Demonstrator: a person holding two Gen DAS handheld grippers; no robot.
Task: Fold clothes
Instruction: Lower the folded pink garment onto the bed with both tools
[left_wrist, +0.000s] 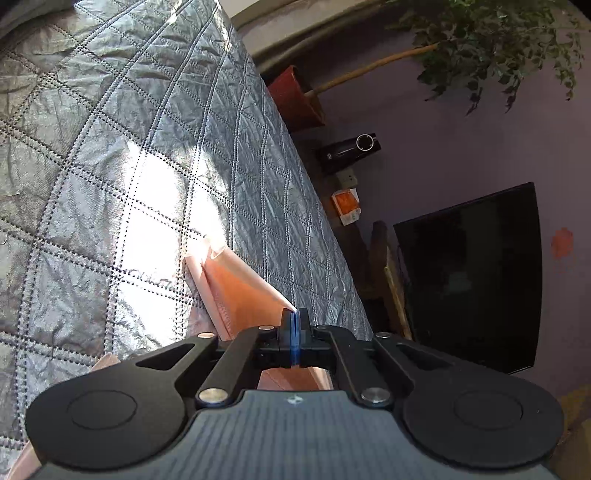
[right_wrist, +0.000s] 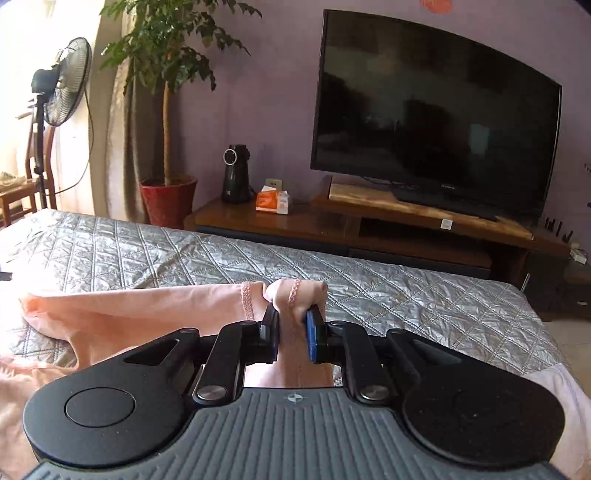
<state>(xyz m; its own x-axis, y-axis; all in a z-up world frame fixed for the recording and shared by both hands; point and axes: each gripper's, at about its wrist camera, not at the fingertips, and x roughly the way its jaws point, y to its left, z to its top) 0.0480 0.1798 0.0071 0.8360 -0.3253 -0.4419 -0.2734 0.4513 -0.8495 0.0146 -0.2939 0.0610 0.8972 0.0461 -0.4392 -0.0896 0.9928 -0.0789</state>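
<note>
Gripping the peach garment (right_wrist: 122, 314) at lower centre, right gripper (right_wrist: 291, 325) clamps a bunched hem, left gripper (left_wrist: 294, 319) pinches a corner. Keep it taut (edges level) over the quilted bed (right_wrist: 406, 295).

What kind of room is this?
Most likely a bedroom at home. There is a bed with a grey quilted cover, a big television on a wooden stand, and a potted plant by the wall.
</note>
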